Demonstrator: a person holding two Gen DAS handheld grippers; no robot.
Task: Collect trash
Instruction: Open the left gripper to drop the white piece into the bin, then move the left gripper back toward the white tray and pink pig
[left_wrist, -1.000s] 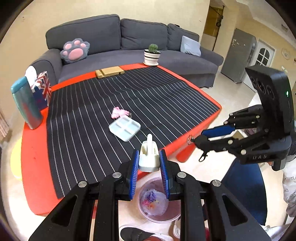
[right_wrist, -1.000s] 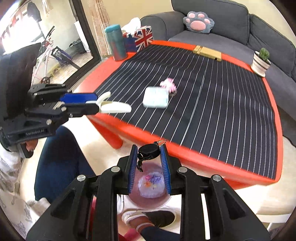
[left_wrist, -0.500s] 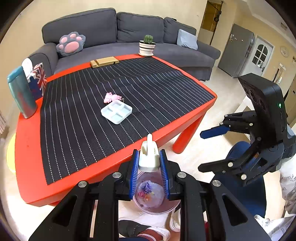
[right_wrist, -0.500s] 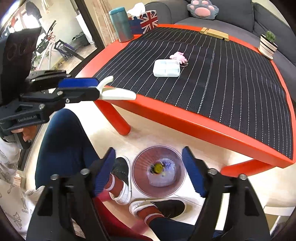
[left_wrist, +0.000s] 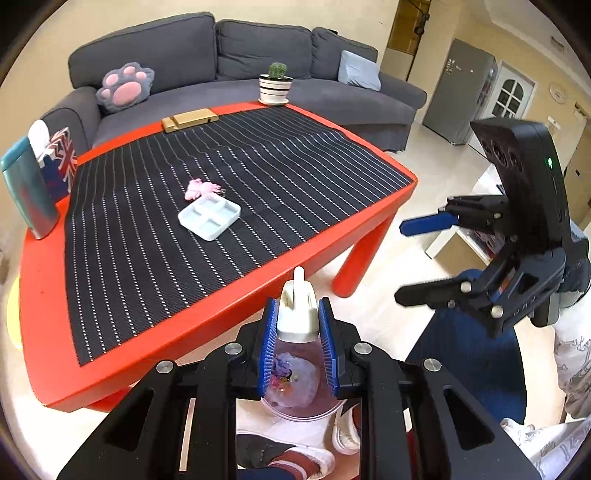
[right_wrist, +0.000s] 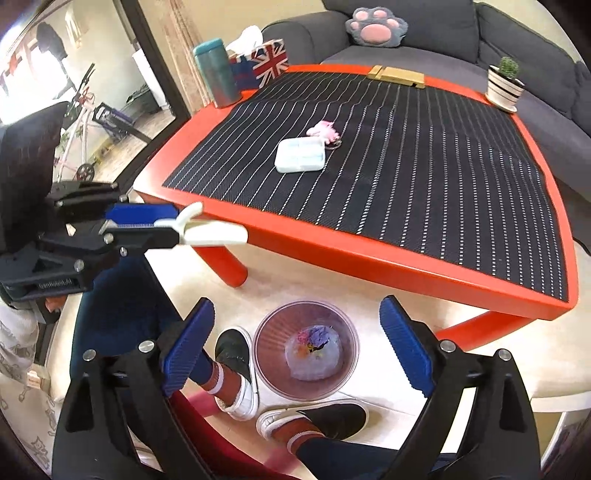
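Above the bin, the right claw is opening, empty; the left claw grips a hook; a tray remains on the surface.

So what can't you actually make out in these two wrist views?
- Contents of the clear plastic bin: both views, a small blurred heap.
- Lower part of the white plastic hook: left wrist view, covered by the left gripper pads.
- Far table legs: both views, hidden under the red table.

A white four-compartment plastic tray lies mid-table on the striped black mat, a pink toy just behind it. A translucent round bin stands on the floor before the red table's front edge.
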